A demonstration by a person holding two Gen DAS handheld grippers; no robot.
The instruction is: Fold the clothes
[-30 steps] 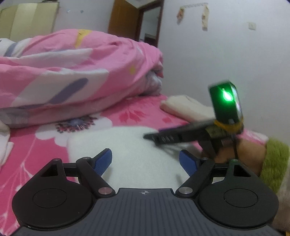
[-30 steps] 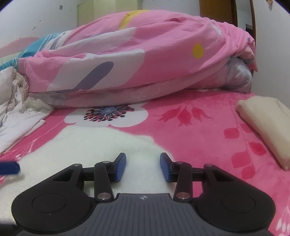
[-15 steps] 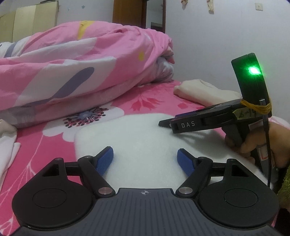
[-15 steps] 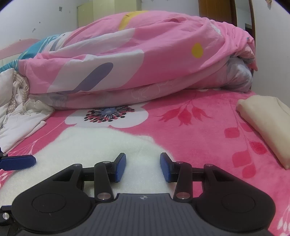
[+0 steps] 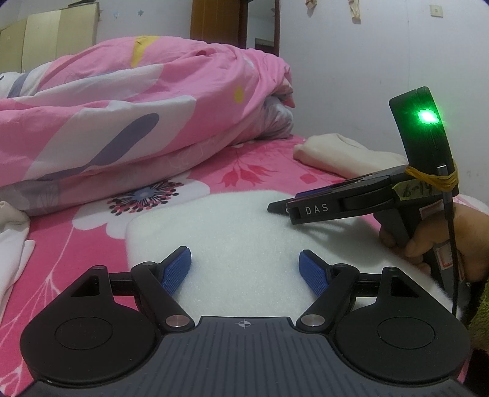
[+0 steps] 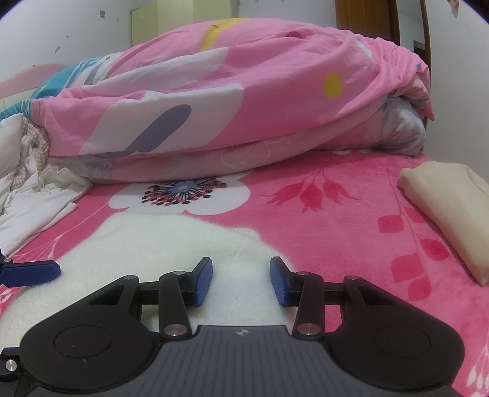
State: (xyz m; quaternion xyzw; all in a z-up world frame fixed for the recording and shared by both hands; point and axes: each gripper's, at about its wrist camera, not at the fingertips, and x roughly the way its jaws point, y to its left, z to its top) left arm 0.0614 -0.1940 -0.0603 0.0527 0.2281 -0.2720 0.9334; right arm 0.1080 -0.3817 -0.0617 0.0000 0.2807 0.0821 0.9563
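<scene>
Covering the bed, a pink floral blanket (image 6: pixel 336 213) meets white walls (image 5: pixel 351 76).

White fleece garment (image 5: pixel 244 232) — flat, on bedspread (image 6: pixel 336 220)

White walls (image 5: pixel 351 76), brown door (image 5: pixel 214 23), perhaps a wardrobe (image 5: pixel 52 39).

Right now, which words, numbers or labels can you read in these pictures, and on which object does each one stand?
"DAS": white letters on the side of the right gripper, seen from the left wrist camera.
"6-14", handwritten, last digit partly hidden: on the yellow tape label under the rubber bands on that gripper.
Red-printed sticker on its handle: too blurred to read.
Right wrist view: no text.
</scene>
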